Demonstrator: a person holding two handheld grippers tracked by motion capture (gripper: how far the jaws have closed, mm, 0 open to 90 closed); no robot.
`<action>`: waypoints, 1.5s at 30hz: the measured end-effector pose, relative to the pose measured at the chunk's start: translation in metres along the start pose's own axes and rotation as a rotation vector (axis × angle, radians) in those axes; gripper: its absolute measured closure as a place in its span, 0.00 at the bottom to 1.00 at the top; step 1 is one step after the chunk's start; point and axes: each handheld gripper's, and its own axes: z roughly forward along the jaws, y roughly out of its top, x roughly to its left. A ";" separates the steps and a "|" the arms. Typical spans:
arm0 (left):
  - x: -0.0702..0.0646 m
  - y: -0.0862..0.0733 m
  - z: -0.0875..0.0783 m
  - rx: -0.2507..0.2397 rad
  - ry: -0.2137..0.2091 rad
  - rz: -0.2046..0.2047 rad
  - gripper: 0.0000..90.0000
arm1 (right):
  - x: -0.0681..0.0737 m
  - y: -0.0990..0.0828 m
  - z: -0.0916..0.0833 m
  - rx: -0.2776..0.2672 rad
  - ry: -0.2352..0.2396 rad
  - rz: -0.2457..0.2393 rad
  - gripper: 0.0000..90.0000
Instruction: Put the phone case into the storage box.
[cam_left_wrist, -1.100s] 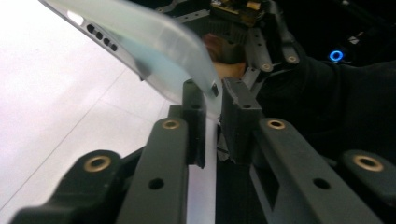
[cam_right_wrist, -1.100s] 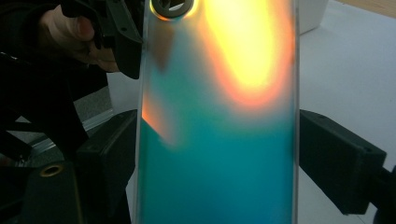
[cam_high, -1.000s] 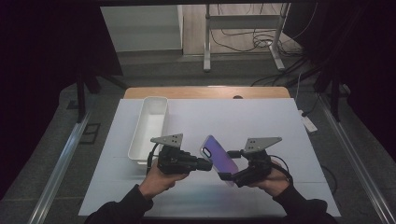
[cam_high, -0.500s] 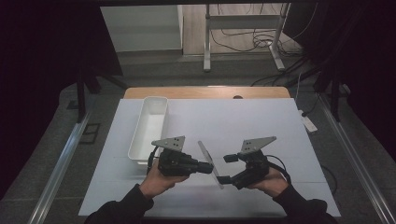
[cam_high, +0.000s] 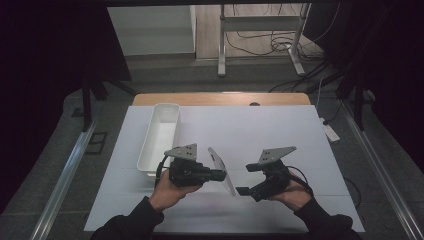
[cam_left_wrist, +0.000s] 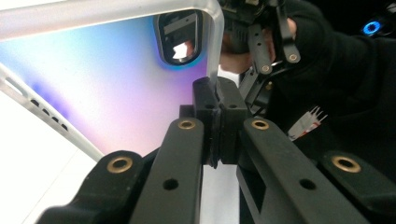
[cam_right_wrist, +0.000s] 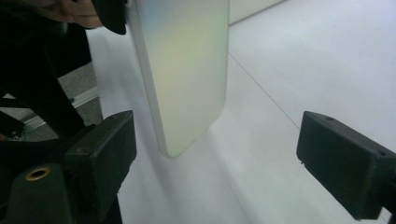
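— Phone case (cam_high: 221, 170) between the two grippers, is that right?

— Yes, a thin case with a camera cutout and a pink-to-blue sheen. It stands on edge above the white tabletop (cam_high: 260, 130), held up off the surface.

— Who has it?

— The left gripper (cam_high: 220, 175). In the left gripper view its jaws are pressed together on the case's rim, just below the camera cutout.

— And the right gripper (cam_high: 242, 190)?

— Its jaws stand wide apart and have just been opening further. In the right gripper view the lower end of the case hangs between the two pads (cam_right_wrist: 100, 154), nearer the left one, touching neither.

— Anything else on the tabletop?

— A long white tray (cam_high: 150, 150) lies to the left, just beyond the left hand (cam_high: 167, 192). The right hand (cam_high: 292, 192) sits near the front edge.
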 end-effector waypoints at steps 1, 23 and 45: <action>0.000 0.000 0.000 0.006 0.011 0.001 0.99 | -0.001 -0.001 -0.001 0.008 -0.019 0.003 0.11; 0.005 0.008 -0.001 0.070 0.163 0.017 0.98 | -0.005 -0.014 -0.012 0.095 -0.187 0.011 0.00; 0.021 0.023 -0.009 0.083 0.277 0.008 0.98 | -0.003 -0.037 -0.040 0.052 -0.275 0.068 0.00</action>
